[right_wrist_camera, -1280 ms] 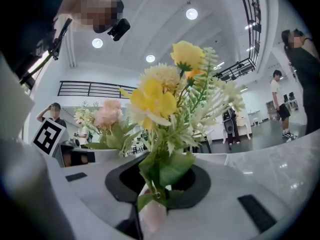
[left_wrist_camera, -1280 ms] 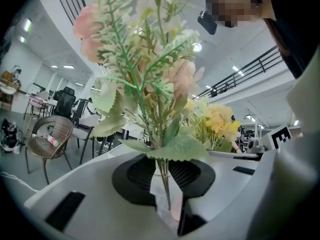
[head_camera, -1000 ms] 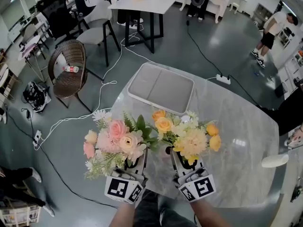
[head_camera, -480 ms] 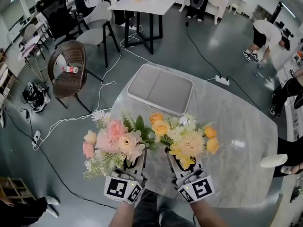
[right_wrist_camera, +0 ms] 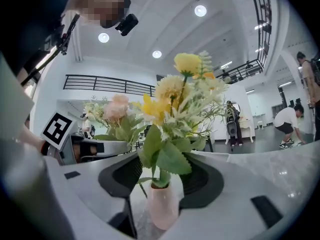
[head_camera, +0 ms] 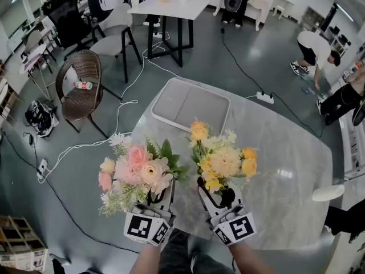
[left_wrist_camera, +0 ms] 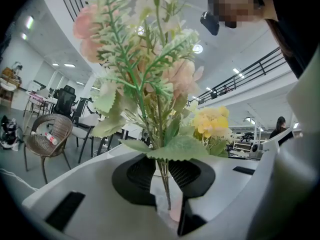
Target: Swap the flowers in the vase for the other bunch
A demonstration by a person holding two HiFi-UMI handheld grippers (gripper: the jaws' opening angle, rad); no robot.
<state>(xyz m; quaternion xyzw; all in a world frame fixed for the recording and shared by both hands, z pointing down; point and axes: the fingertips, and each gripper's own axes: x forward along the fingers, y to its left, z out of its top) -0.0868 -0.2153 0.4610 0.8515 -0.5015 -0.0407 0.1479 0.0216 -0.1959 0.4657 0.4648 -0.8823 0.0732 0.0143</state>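
My left gripper (head_camera: pixel 157 197) is shut on the thin green stems (left_wrist_camera: pixel 164 184) of a pink flower bunch (head_camera: pixel 137 170), held over the table's near edge. The bunch (left_wrist_camera: pixel 145 69) stands upright above its jaws. A yellow and orange bunch (head_camera: pixel 223 160) sits in a small pink vase (right_wrist_camera: pixel 162 208). The vase stands on the table between the jaws of my right gripper (head_camera: pixel 219 196), which are opening. A gap shows beside the vase, so the pads do not press on it. In the head view the blooms hide the vase.
A flat grey tray (head_camera: pixel 191 104) lies at the far side of the marble table (head_camera: pixel 285 170). A white object (head_camera: pixel 328 193) rests by the table's right edge. A wicker chair (head_camera: pixel 82 87), floor cables and a white table (head_camera: pixel 165 7) stand beyond.
The right gripper's jaws have spread apart around the vase. The yellow bunch now stands more upright and a little farther from me. The left gripper and pink bunch have stayed put.
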